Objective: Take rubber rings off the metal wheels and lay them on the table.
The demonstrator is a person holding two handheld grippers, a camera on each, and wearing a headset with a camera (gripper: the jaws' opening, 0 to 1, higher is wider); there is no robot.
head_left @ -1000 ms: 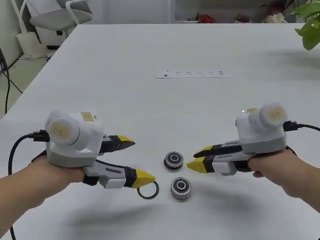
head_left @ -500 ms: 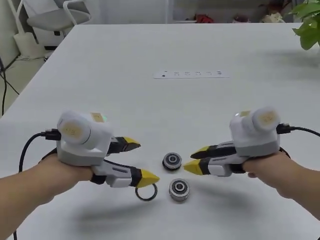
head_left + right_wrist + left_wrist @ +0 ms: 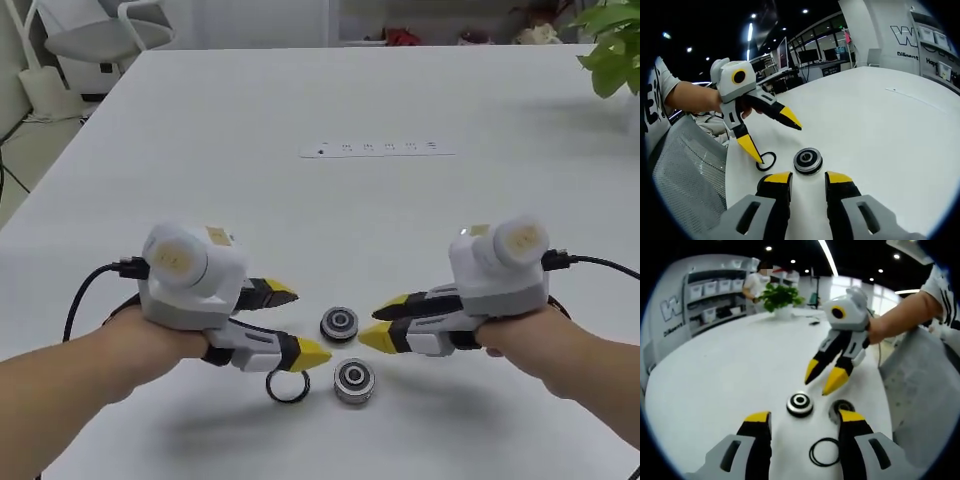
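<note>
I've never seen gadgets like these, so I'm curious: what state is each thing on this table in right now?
Left gripper: open, holding nothing.
Right gripper: open, holding nothing.
Thin black rubber ring: loose, lying flat on the white table.
Farther round metal wheel: lying flat, not gripped.
Nearer round metal wheel: lying flat, not gripped, apart from the other wheel.

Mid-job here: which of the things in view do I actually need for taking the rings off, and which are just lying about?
For the job:
- black rubber ring, loose on the white table
- nearer round metal wheel
- farther round metal wheel
- left gripper and right gripper, both open

Lying about:
- flat white socket strip
- green leafy plant
- white office chair
</note>
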